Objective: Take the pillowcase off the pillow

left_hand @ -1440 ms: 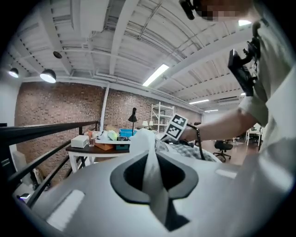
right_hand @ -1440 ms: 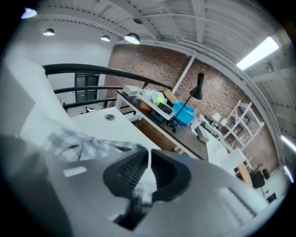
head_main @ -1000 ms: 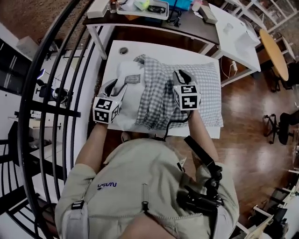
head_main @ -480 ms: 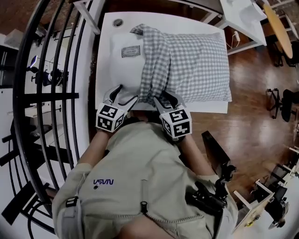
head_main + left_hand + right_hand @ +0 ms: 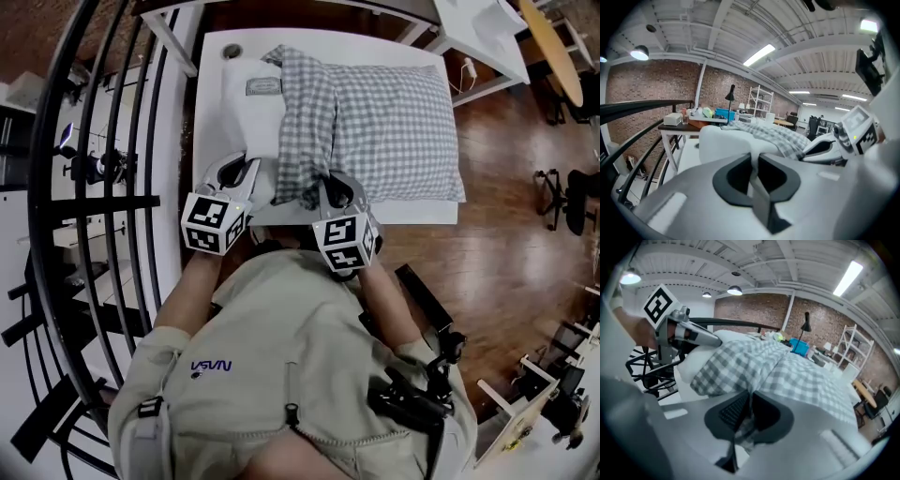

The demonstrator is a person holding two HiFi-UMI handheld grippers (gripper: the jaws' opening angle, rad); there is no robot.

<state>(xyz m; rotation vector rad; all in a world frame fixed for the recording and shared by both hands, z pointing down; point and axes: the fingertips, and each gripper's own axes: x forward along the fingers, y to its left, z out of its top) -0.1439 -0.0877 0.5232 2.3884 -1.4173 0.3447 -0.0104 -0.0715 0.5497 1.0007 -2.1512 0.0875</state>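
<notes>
Pillowcase (image 5: 384,117) – grey-and-white check – lies along the white desk (image 5: 375,45), covering most of the pillow (image 5: 246,108); its open mouth is bunched in a ridge across the pillow, and the bare white end, with a sewn label (image 5: 264,86), protrudes towards the desk's left edge.

Left claw (image 5: 246,171): jaws have just been closing; the left gripper view shows them pinched on a fold of the white pillow at its near corner; judged purpose – anchoring the filling so it does not travel with the cover.

Right claw (image 5: 328,185): jaws have just been closing; the right gripper view shows checked fabric clamped between the pads at the near end of the bunched mouth; judged purpose – a hold for drawing the cover away from the exposed end.

Container status: the pillowcase holds the greater part of the pillow; removal is judged only partly done.
</notes>
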